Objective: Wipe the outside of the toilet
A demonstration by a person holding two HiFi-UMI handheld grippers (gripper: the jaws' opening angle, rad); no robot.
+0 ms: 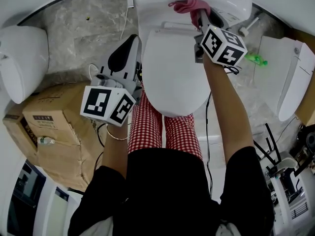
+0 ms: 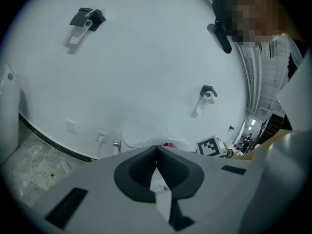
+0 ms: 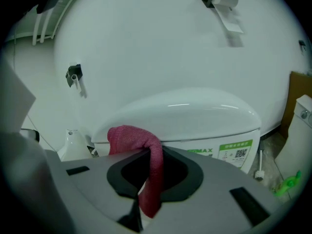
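"What sort of place is this?"

"Not a home bathroom. It looks more like a showroom or storeroom for bathroom ware. The middle toilet [image 1: 174, 73] has a second white fixture [image 1: 22, 58] on its left and a third white fixture [image 1: 290, 77] on its right."

"Anything else?"

"A cardboard box [image 1: 54, 132] sits on the marble-patterned floor [image 1: 83, 28]. The tank carries a product sticker [image 3: 236, 152], and paper holders [image 2: 87, 21] hang on the bare white wall [image 2: 146, 57]."

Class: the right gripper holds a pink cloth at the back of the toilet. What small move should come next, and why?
Probably press the pink cloth onto the tank front and sweep sideways. The right gripper has its jaws shut on the cloth, which hangs close before the tank, behind the closed lid. The left gripper is shut and empty.
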